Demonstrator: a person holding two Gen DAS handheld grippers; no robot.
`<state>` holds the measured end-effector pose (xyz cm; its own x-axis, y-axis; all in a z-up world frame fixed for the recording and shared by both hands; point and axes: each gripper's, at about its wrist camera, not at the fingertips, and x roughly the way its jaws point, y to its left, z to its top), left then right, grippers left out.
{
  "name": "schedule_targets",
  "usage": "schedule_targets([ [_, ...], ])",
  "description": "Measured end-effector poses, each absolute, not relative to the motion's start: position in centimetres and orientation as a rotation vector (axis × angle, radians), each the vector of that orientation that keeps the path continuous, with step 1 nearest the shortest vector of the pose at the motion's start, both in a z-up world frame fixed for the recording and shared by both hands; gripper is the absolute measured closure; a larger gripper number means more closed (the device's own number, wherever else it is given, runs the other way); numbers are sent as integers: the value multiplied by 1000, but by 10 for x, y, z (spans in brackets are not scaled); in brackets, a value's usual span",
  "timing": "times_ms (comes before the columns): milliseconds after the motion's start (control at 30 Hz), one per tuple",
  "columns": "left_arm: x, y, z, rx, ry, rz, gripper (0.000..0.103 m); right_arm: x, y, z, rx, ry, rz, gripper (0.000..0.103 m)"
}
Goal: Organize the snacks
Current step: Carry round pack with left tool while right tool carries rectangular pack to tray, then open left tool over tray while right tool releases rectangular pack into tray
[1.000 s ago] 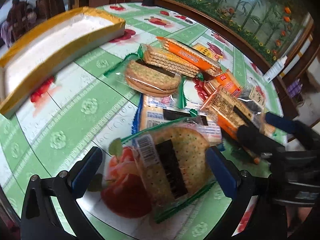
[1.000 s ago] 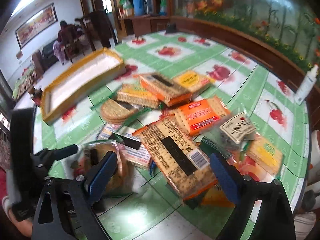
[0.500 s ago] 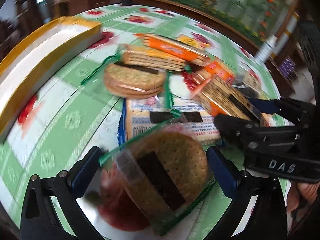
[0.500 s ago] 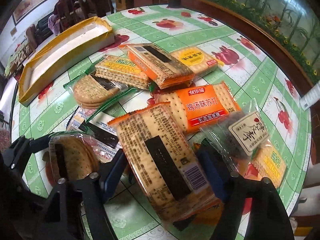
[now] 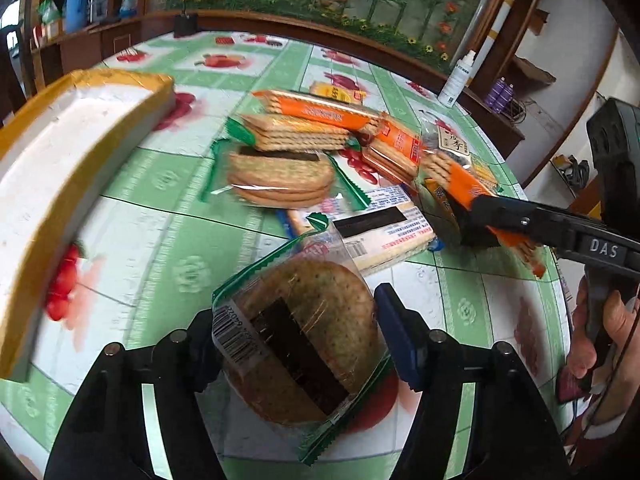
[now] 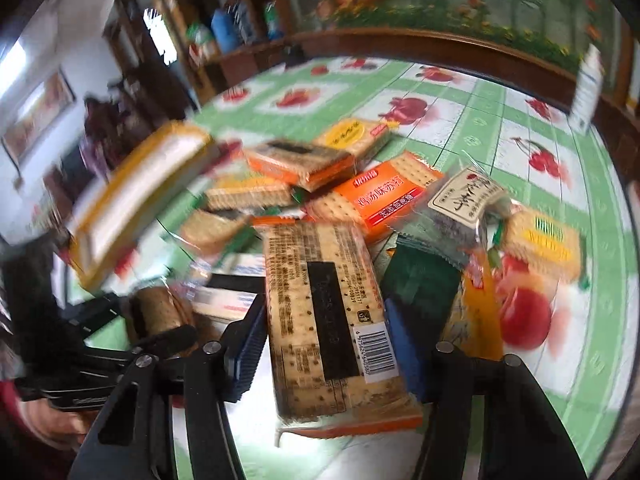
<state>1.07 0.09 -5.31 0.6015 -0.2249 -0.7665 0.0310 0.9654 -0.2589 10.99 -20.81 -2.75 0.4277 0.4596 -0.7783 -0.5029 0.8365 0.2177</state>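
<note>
Jaws are closing on both sides: the left gripper (image 5: 296,336) now pinches a round green-wrapped biscuit pack (image 5: 300,340), the right gripper (image 6: 324,344) a rectangular orange-edged cracker pack (image 6: 332,320), where a second ago both stood wide; each pack is lifted toward the yellow-rimmed white tray (image 5: 60,152).

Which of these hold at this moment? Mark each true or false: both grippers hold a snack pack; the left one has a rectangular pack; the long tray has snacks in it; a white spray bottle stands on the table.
1. Both grippers hold a pack: true. The left gripper and right gripper are each closing on one.
2. The left holds a rectangular pack: false. It holds the round cracker pack; the right holds the rectangular cracker pack.
3. The tray holds snacks: false. None are visible in it.
4. A white spray bottle stands on the table: true.
</note>
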Motion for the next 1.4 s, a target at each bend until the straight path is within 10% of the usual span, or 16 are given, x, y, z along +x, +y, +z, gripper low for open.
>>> schedule_targets([
  [1100, 14, 246, -43, -387, 896, 229, 36, 136, 121, -57, 106, 993, 911, 46],
  [1400, 6, 258, -37, -393, 908, 310, 15, 135, 99, -51, 151, 973, 902, 45],
])
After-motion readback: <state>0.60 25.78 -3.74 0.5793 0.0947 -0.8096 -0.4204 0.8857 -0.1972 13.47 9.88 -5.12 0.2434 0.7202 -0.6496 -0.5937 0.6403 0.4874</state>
